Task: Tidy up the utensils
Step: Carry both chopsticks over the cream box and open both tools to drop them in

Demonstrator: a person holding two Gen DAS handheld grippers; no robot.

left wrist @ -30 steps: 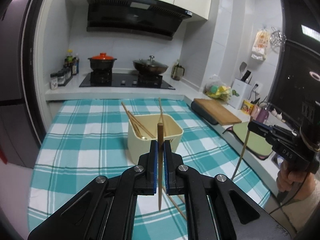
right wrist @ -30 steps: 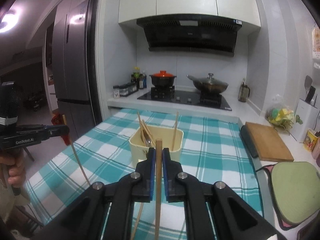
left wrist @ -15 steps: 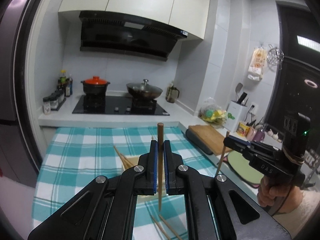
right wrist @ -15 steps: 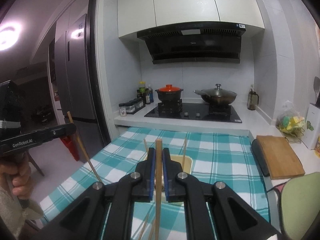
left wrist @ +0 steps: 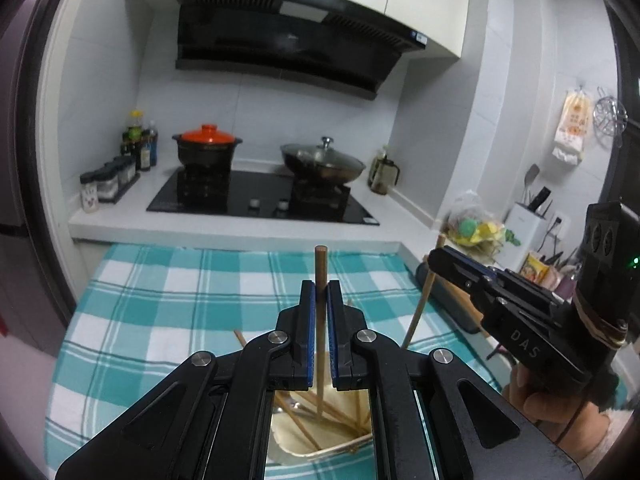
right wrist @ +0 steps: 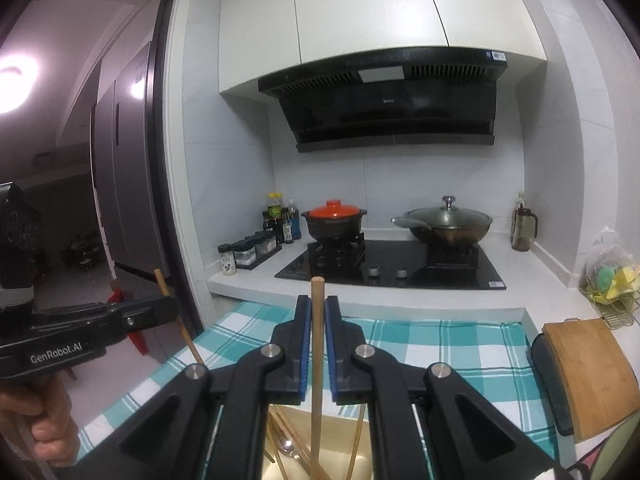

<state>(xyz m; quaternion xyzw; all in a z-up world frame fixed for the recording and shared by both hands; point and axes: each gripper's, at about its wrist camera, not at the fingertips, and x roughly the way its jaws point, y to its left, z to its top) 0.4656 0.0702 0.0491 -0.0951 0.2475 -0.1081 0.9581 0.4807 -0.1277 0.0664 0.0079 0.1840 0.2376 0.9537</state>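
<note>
Clamping one upright chopstick (left wrist: 320,276) each, the left gripper (left wrist: 319,320) and right gripper (right wrist: 316,340) hang directly over the cream utensil bin (left wrist: 320,446). Both sticks' long axes point down into it, tips among chopsticks already leaning inside, on the checked tablecloth (left wrist: 160,300).

Kitchen, white tiled walls (right wrist: 224,184). Beyond the jaws: white bench (left wrist: 224,228) carrying a black hob (left wrist: 260,196). Orange-lidded pot (left wrist: 206,146) on the hob's left burner, lidded wok (left wrist: 322,162) on the right. Black extractor hood (right wrist: 384,100) above, cream wall cabinets (right wrist: 360,4) over it. Spice jars (left wrist: 108,180) and dark bottles (left wrist: 140,146) left of the hob; glass jug (right wrist: 524,228) to its right. Teal-and-white checked cloth (left wrist: 160,304) covers the surface under the jaws. Right of the jaws: wooden chopping board (right wrist: 588,368), side bench with white knife holder (left wrist: 524,220). Left: dark doorway (right wrist: 80,160), ceiling lamp (right wrist: 12,84) lit beyond.
</note>
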